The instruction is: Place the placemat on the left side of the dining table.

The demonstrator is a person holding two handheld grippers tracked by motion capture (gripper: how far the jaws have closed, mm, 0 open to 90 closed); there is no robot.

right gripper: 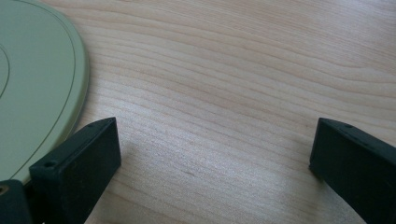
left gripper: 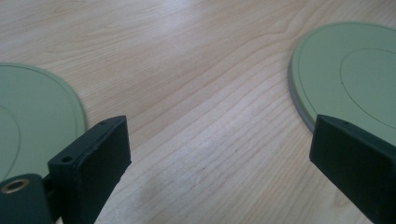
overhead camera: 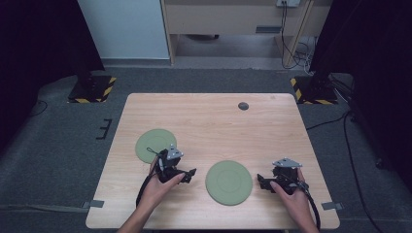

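near plate [overhead camera: 228, 182] between left gripper [overhead camera: 190, 174], right gripper [overhead camera: 261, 182]

Bright, even overhead light on the counter [overhead camera: 214, 121], dark surroundings at both sides of the high view, soft faint shadows, mild sheen on wood grain, close jaws slightly blurred, high view coarse and low-detail

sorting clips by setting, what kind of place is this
Most likely a lab or recording room, not a home: a bare light wooden table on grey carpet, black stands on yellow-and-black striped bases, and loose cables by the wall.
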